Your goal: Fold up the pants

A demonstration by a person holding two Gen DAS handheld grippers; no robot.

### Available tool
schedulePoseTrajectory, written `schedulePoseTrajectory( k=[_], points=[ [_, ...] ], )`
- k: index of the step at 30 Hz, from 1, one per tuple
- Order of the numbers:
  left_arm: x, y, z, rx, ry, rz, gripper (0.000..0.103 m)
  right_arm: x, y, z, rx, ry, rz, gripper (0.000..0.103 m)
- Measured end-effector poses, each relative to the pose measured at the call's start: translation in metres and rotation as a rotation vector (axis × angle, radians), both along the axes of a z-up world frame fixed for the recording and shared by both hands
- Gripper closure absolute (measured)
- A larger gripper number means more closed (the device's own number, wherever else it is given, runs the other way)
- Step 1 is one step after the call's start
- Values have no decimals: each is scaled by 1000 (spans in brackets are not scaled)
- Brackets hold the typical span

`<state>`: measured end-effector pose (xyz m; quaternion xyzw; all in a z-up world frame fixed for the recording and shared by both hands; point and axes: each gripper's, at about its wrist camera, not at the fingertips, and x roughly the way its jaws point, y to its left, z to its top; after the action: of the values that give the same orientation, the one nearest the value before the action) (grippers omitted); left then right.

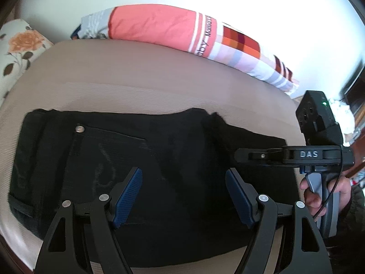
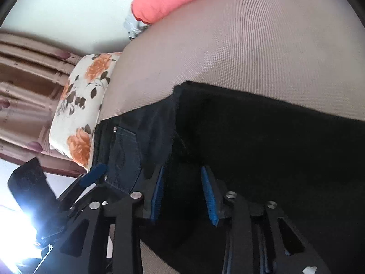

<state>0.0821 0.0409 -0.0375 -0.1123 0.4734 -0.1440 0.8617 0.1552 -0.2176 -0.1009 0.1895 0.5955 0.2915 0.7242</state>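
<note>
Dark jeans [image 1: 136,155] lie folded flat on a beige bed cover [image 1: 159,73], with a rivet and pocket seam showing at their left. My left gripper [image 1: 183,172] hovers over the middle of the cloth, its blue pads wide apart and nothing between them. My right gripper [image 1: 241,155] comes in from the right, side-on over the jeans' right edge, held by a person's hand [image 1: 319,196]. In the right wrist view the right gripper [image 2: 182,167] stands partly open just above the dark fabric [image 2: 251,137], with the pads clear of the cloth. One blue pad of the left gripper's fingers [image 2: 94,173] shows at lower left.
A long pillow [image 1: 159,25] in coral, white and checked patches lies along the far side of the bed. A floral cushion [image 1: 20,45] sits at the left end, with a brown curtain [image 2: 22,86] behind it. Bare beige cover stretches beyond the jeans.
</note>
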Motion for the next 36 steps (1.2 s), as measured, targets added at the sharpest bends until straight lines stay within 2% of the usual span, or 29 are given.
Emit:
schedulePoseTrajectory(
  k=[4, 7, 14, 18, 25, 27, 28, 31, 33, 35, 36],
  points=[
    [7, -9, -8, -63, 50, -29, 27, -15, -27, 18, -20, -48, -60, 56],
    [16, -18, -21, -112, 104, -56, 29, -28, -52, 19, -20, -40, -118, 56],
    [38, -32, -47, -164, 203, -89, 45, -55, -103, 9, -29, -10, -233, 56],
    [49, -30, -59, -188, 235, -80, 47, -62, -120, 3, -4, 3, -282, 56],
    [63, -43, -61, -230, 253, -146, 48, -63, -127, -7, 39, 29, -324, 56],
    [60, -52, -66, -309, 315, -187, 62, -62, -127, -7, 42, 28, -324, 55],
    [58, -55, -70, -322, 337, -194, 65, -62, -125, -7, 43, 27, -323, 54],
    [53, -59, -69, -286, 300, -194, 75, -62, -122, -7, 36, 24, -316, 54],
    [55, -56, -71, -289, 311, -177, 84, -62, -122, -7, 33, 22, -313, 54],
    [60, -55, -74, -277, 330, -155, 97, -62, -122, -8, 32, 22, -313, 54],
    [59, -54, -73, -273, 329, -148, 98, -62, -122, -8, 32, 23, -315, 54]
  ],
)
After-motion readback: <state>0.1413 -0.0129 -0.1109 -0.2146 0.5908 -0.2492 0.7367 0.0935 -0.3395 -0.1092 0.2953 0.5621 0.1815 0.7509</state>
